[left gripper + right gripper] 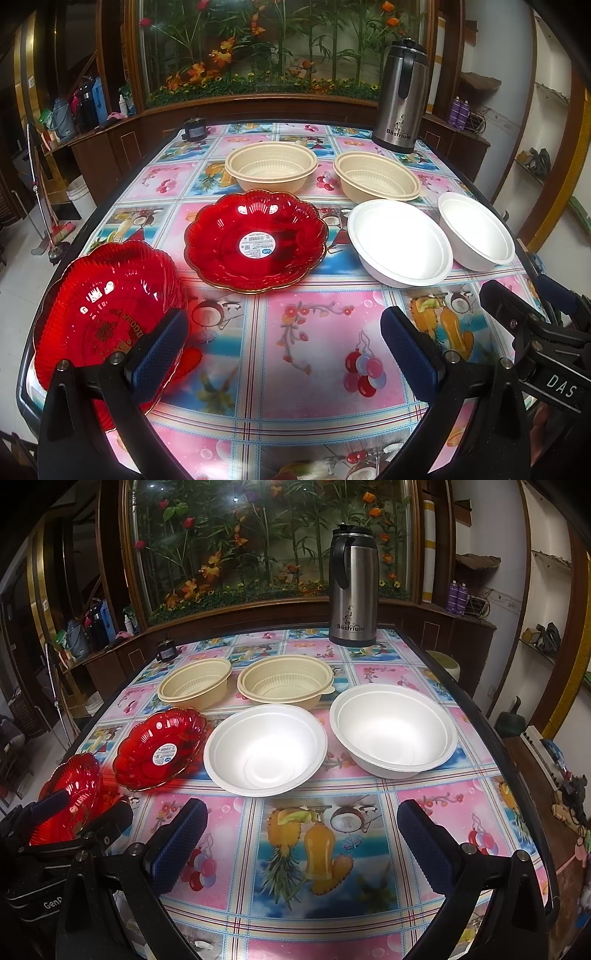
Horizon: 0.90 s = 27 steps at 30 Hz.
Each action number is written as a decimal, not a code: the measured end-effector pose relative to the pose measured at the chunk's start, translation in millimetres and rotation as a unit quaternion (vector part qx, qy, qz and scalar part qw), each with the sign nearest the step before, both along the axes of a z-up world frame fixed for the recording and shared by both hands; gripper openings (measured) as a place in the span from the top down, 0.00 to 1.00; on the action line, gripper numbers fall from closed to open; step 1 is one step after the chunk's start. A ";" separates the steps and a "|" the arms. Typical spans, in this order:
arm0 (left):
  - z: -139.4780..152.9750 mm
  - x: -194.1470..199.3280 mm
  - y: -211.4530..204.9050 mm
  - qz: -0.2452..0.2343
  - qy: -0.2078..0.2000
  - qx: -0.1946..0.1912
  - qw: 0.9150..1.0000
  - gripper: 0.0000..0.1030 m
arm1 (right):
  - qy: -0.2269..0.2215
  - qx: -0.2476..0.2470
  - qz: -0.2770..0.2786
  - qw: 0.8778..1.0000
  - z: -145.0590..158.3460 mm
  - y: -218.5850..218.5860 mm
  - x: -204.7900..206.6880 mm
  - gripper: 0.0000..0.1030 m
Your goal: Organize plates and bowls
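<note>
At the far left of the tabletop [314,354], close to its near edge, sat a red scalloped plate with gold lettering [107,317], its right side partly hidden behind a blue pad of the left tongs [284,350]. Just to its right and farther back lay a second red plate bearing a round white sticker [256,240], apart from the first. Behind that stood a beige ribbed bowl [271,166], with a second beige bowl [376,176] beside it, a gap between them. In front of the second beige bowl rested a white foam bowl [400,242], and another white foam bowl [476,230] sat just to its right, their rims close together; in the right wrist view a strip of cloth showed between them. A small dark jar [194,128] stood at the far left corner and a steel flask marked "Bastrium" [400,98] at the far right, both well behind the dishes. The left tongs hung wide open over the patterned cloth, gripping nothing; whether the left pad touched the near red plate could not be told. The right tongs [301,843] likewise stood wide open and empty above a pineapple picture, in front of the two white bowls and short of them.
</note>
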<state>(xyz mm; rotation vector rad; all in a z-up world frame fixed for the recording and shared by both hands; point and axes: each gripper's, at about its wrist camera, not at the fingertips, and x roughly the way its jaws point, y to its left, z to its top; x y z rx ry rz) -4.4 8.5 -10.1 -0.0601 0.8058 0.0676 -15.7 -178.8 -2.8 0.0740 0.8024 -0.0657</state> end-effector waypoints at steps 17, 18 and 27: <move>1.7 -2.9 1.8 0.002 -0.002 0.000 1.000 0.00 | -0.003 0.002 0.003 1.000 1.4 1.5 -0.2 0.00; 2.5 -4.1 3.5 0.003 -0.003 0.000 1.000 0.00 | -0.003 0.005 0.006 1.000 2.2 2.3 0.2 0.00; 28.5 -55.6 100.8 0.065 -0.058 -0.026 0.996 0.00 | 0.031 0.088 0.094 0.991 2.9 39.5 7.3 0.00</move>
